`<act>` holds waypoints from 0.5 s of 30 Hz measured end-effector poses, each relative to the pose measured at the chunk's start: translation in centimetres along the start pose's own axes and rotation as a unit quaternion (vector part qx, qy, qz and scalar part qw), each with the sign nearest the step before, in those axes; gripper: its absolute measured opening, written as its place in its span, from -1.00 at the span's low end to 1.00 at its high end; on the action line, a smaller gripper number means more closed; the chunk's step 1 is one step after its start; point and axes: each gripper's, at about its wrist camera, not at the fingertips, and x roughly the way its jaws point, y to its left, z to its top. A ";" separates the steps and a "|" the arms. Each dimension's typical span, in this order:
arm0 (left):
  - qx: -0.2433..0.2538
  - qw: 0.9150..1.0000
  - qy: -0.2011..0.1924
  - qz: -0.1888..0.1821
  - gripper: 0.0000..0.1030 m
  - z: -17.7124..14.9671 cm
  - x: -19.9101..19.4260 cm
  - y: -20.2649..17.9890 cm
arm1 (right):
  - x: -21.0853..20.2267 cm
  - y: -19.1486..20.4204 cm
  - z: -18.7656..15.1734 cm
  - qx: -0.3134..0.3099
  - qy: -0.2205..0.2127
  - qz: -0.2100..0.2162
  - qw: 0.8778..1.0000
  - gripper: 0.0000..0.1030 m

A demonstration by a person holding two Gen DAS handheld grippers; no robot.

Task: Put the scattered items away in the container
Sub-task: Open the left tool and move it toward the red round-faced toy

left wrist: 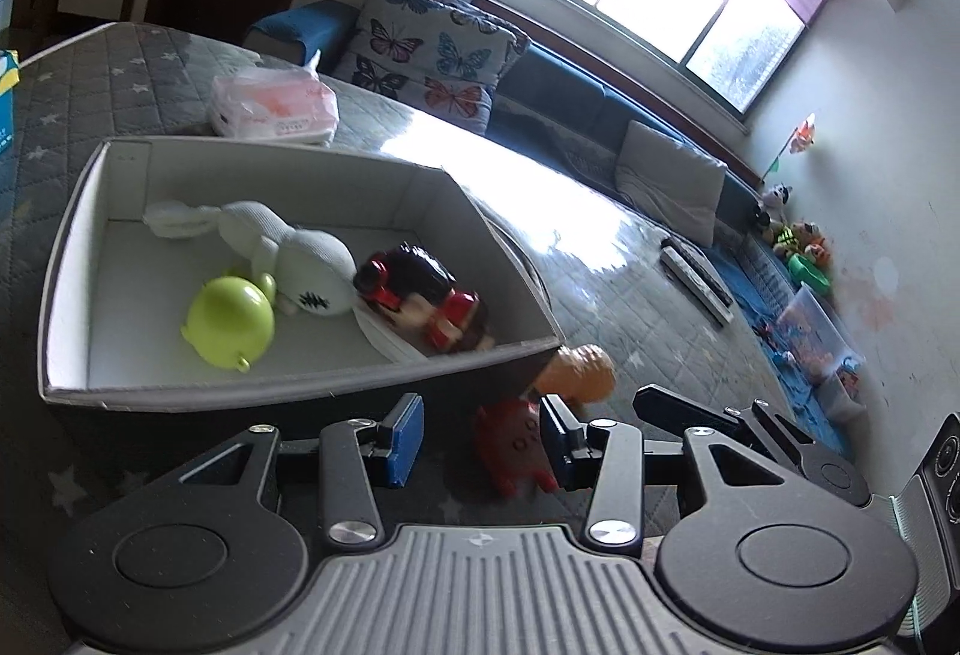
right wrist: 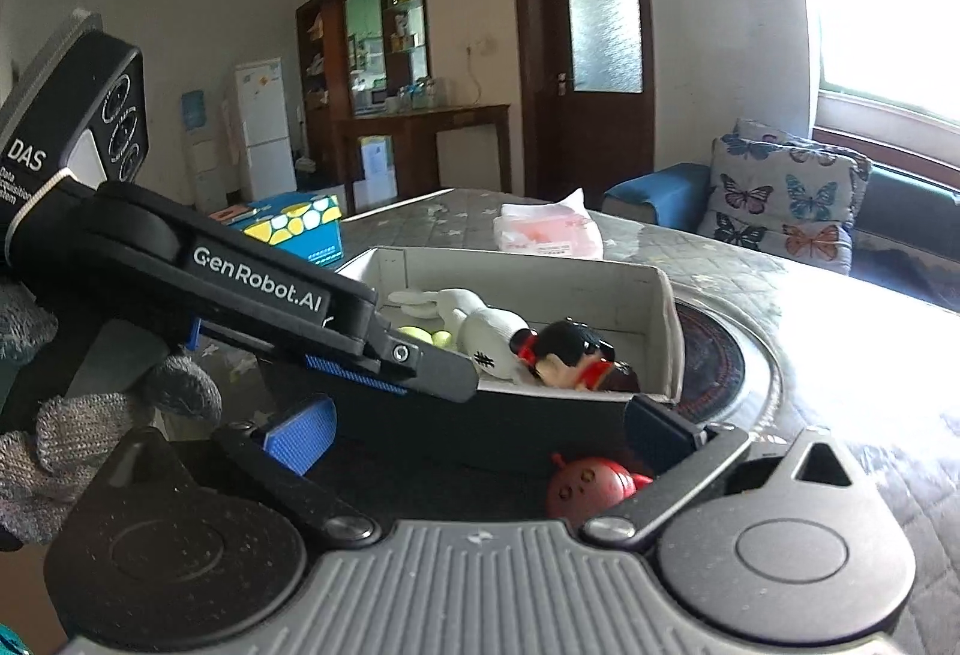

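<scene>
Nearest: left gripper, jaws apart, nothing clamped, red toy lying loose between the blue pads on the quilted table. Right gripper spread as wide as it goes, empty, same red toy low between its fingers. Orange toy just beyond, against the corner of the container. Inside already: white plush, green toy, red-and-black figure. Probably best: one gripper only on the red toy, other held clear; centre pads on its body, close gently, lift above the wall, release over bare floor of the box.
</scene>
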 end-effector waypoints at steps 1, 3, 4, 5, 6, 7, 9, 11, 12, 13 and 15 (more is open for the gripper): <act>0.002 1.000 0.001 0.000 -0.12 -0.2 0.1 -0.1 | -0.1 -0.1 -0.2 0.002 0.001 -0.001 1.000 1.00; 0.007 1.000 0.005 -0.001 -0.12 -0.6 0.2 -0.3 | -0.3 -0.2 -0.8 0.006 0.005 -0.002 1.000 1.00; 0.008 1.000 0.006 0.000 -0.12 -0.8 0.3 -0.3 | -0.3 -0.3 -1.1 0.008 0.008 -0.002 1.000 1.00; 0.008 1.000 0.008 0.001 -0.12 -1.0 0.5 -0.3 | -0.3 -0.4 -1.4 0.011 0.013 -0.003 1.000 1.00; 0.006 1.000 0.011 0.001 -0.12 -1.2 0.7 -0.3 | -0.2 -0.4 -1.7 0.014 0.018 -0.004 1.000 1.00; 0.004 1.000 0.015 0.002 -0.12 -1.5 0.8 -0.2 | -0.2 -0.4 -2.1 0.016 0.024 -0.006 1.000 1.00; 0.000 1.000 0.022 0.002 -0.12 -1.9 1.2 -0.1 | -0.4 -0.5 -2.8 0.021 0.032 -0.009 0.999 1.00; -0.002 1.000 0.030 0.002 -0.12 -2.2 1.6 0.0 | -0.3 -0.6 -3.6 0.028 0.039 -0.016 0.999 1.00; -0.002 0.999 0.033 0.001 -0.12 -2.4 1.8 -0.1 | -0.3 -0.8 -3.9 0.032 0.041 -0.020 0.998 1.00; -0.002 0.999 0.035 0.001 -0.12 -2.5 2.1 -0.1 | -0.3 -0.9 -4.1 0.037 0.043 -0.022 0.998 1.00; -0.001 0.999 0.038 -0.002 -0.12 -2.6 2.4 -0.2 | -0.1 -1.4 -4.4 0.049 0.047 -0.029 0.997 1.00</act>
